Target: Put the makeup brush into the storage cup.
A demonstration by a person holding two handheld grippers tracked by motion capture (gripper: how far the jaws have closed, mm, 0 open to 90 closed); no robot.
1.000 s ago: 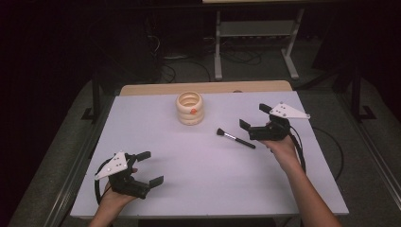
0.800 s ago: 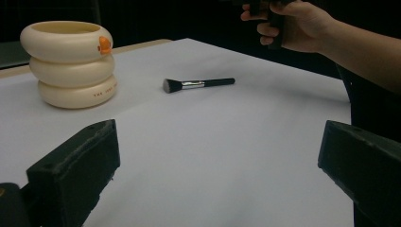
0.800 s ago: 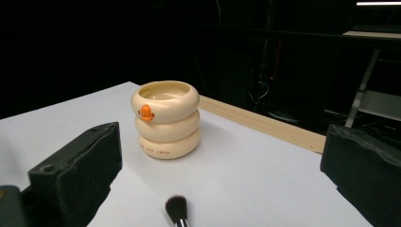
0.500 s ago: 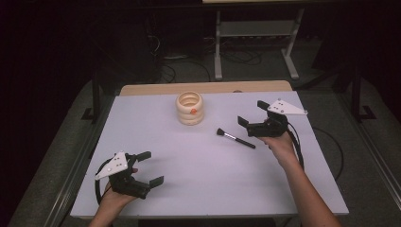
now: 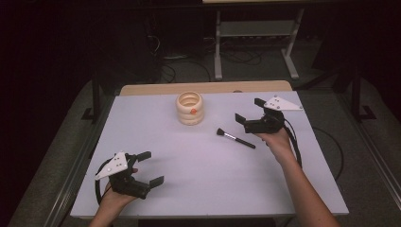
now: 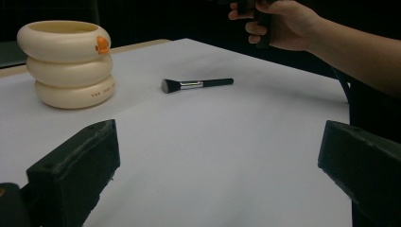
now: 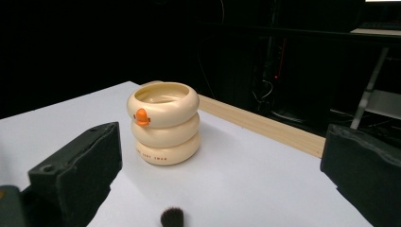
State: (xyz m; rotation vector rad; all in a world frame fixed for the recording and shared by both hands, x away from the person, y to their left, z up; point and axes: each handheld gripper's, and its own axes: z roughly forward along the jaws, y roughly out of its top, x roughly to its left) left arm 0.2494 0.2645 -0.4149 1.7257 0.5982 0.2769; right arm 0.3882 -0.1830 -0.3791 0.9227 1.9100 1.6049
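The brush [image 5: 235, 138] lies flat on the worktop [image 5: 198, 179], near the cup [image 5: 189, 109], bristles toward it. The right tool [image 5: 250, 115], jaws apart, hovers just beside the handle. Lower it square across the handle's middle, then close gently. The left tool [image 5: 149, 167] rests open.

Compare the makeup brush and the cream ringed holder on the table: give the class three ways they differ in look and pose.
The makeup brush lies flat on its side; the holder stands upright. The brush is thin with a black handle, silver collar and dark bristles; the holder is squat, made of three stacked cream rings with an orange spot. The brush lies just by the right gripper; the holder stands farther off. Both rest untouched on the white table.
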